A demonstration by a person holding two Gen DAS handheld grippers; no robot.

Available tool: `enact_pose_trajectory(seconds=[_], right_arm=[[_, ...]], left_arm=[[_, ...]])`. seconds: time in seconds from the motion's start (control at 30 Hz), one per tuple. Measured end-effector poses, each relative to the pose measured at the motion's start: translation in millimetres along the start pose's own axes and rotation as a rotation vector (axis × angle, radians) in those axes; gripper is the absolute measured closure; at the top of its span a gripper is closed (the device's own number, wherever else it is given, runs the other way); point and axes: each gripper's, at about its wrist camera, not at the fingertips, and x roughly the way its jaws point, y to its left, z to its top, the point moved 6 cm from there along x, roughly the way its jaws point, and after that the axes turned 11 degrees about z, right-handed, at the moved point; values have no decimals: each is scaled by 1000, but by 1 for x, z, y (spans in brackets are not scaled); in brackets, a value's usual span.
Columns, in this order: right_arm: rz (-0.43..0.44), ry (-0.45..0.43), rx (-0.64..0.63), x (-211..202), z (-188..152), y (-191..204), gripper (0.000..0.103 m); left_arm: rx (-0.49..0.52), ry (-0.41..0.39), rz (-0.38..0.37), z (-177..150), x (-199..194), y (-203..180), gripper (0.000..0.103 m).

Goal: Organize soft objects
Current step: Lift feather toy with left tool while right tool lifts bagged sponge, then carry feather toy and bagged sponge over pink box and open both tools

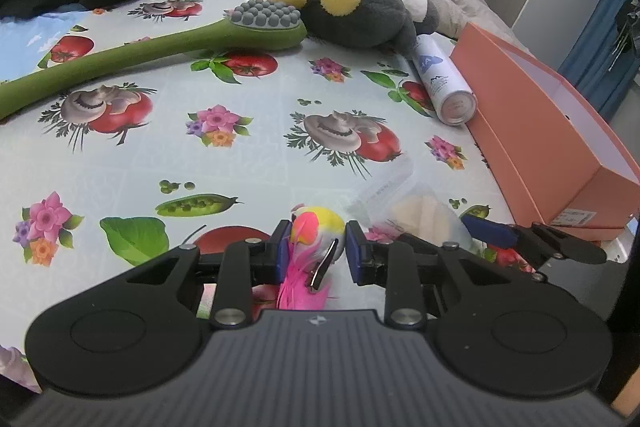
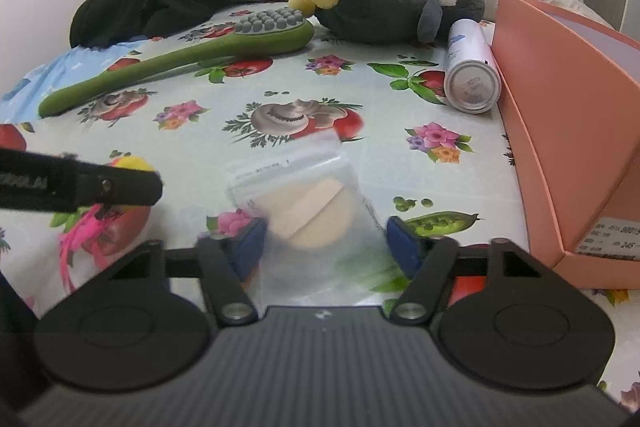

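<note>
While the pink shoebox (image 1: 532, 131) at our right stands open and, as far as we can see into it, holds nothing, we judge the sorting barely begun. Our left gripper (image 1: 316, 251) has its blue pads on either side of a small feathered toy bird (image 1: 318, 233) with a yellow head and pink tail; the left pad seems to touch it, a sliver of gap shows at the right, so we cannot tell whether it is truly pinched. Our right gripper (image 2: 324, 239) straddles a clear zip bag (image 2: 304, 203) holding a beige round sponge, lying flat on the flowered tablecloth (image 2: 360, 99); its pads stand clear of the plastic, so nothing is gripped there.

Further back, the grey plush toy (image 2: 384, 7) with yellow ears lies untouched, its head touching the green soft brush (image 2: 180, 59), and a white spray can (image 2: 472, 75) rests against the box wall. Both nearby items, then the plush and brush, remain for the box, we suppose.
</note>
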Motion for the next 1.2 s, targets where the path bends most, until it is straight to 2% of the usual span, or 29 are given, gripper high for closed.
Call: enact_pose_trajectory(seconds=[0.03, 0.27, 0.53, 0.67, 1.2], right_arm=[[0, 0, -4, -1, 0, 1, 57], [-5, 5, 53, -8, 0, -4, 74], [-25, 4, 129, -28, -3, -12, 79], [-25, -30, 145, -44, 5, -13, 80], [-28, -166, 157, -126, 69, -18, 81]], left_arm=[[0, 0, 4, 0, 0, 0, 70], [-2, -2, 6, 3, 0, 1, 70], [14, -12, -10, 10, -10, -6, 70], [22, -20, -18, 17, -17, -14, 70], [57, -105, -90, 75, -70, -69, 70]])
